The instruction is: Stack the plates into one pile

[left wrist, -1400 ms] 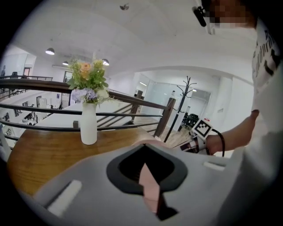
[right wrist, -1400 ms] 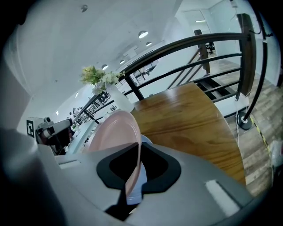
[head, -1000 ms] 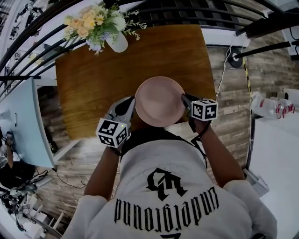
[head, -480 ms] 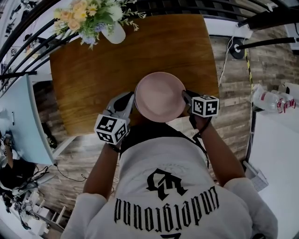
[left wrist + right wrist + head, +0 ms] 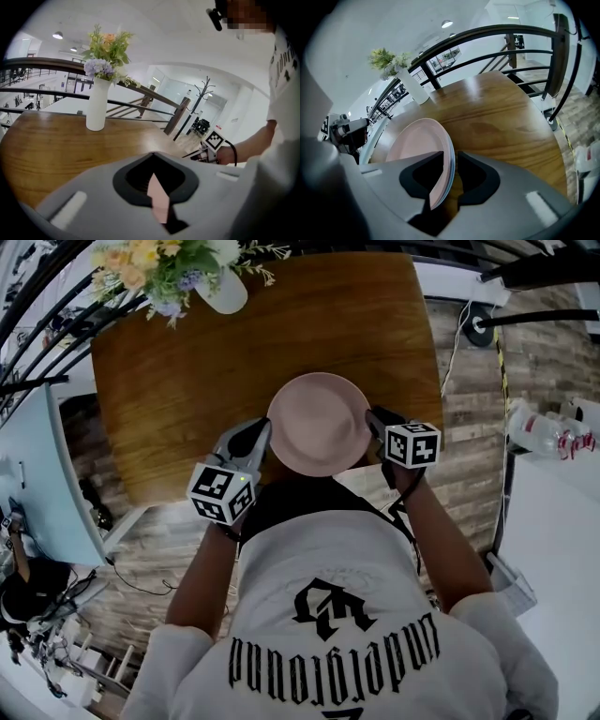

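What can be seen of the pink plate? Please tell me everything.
The pink plate is round and matte, with a shallow raised rim. It is over the near edge of the wooden table. The left hand-held gripper pinches its left rim, the right hand-held gripper its right rim. A paler second edge shows beneath it.

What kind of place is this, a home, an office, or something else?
Probably an upper landing in an open-plan office or showroom, not a home: a black railing curves round the wooden table, with a coat stand and office chairs in the bright hall beyond.
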